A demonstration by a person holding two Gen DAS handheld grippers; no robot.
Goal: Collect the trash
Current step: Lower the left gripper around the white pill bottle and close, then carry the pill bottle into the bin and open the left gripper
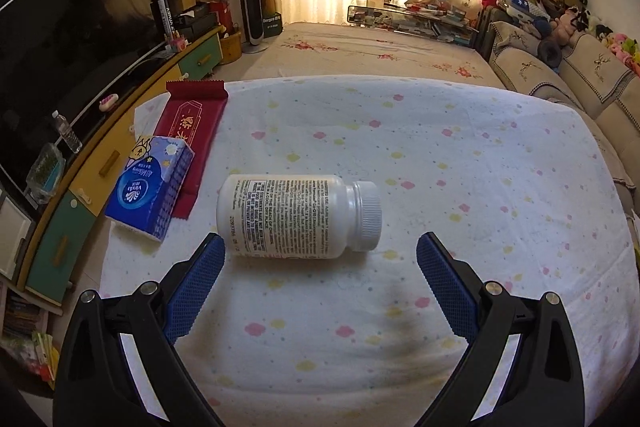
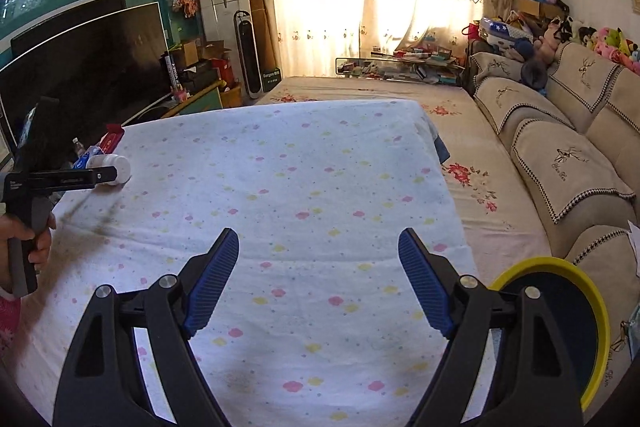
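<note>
Your left gripper (image 1: 320,247) is spread wide, holding nothing, just short of the white bottle (image 1: 298,217) lying sideways. It looks light, rigid and slick, so pinch its body mid-label, not the ribbed cap (image 1: 368,215).

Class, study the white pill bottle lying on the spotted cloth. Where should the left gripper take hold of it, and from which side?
Grip the bottle across its wide labelled body, not the narrower ribbed cap. It lies on its side, cap pointing right, crosswise to the open left gripper just short of it. Probably turn the fingers first, then close across the round sides from above.
</note>
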